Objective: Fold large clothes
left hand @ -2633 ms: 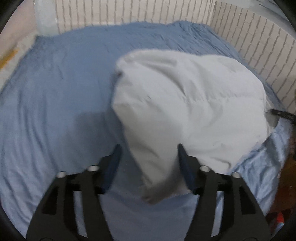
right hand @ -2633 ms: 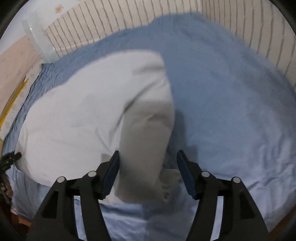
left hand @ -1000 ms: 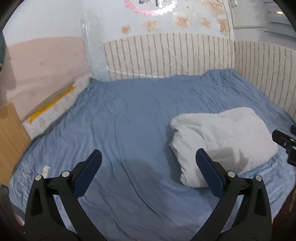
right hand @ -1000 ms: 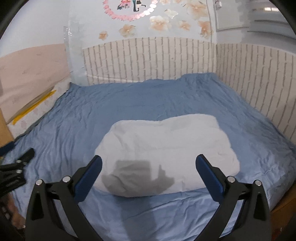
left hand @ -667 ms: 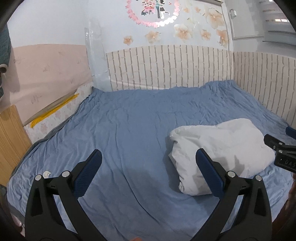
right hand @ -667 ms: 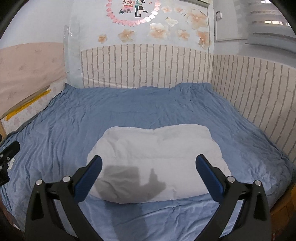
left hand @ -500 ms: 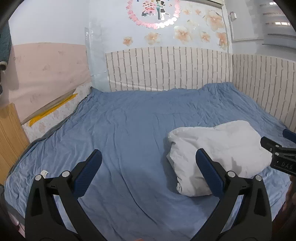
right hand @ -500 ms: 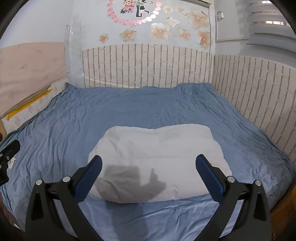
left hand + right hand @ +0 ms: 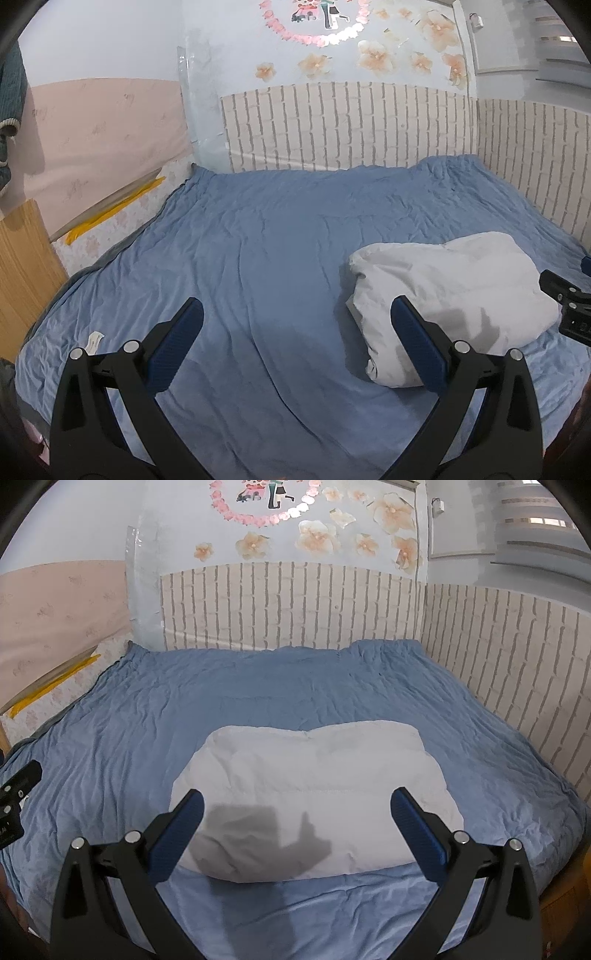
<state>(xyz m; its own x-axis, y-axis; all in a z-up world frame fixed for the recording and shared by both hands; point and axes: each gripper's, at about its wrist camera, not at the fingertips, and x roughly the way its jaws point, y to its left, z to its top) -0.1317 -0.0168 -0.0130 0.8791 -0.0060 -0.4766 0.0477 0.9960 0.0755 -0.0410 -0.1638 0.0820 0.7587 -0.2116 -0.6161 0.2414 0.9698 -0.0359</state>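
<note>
Resting folded on bed: white garment | both grippers' jaws spread, holding nothing

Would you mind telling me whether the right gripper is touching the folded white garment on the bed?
Apart. The right wrist view shows the right gripper open and raised above the white garment, casting a shadow onto it.

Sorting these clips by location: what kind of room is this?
Most likely a home bedroom: a wide bed under a blue sheet, flower decals on the wall above, and a folded white garment lying on the bed.
</note>
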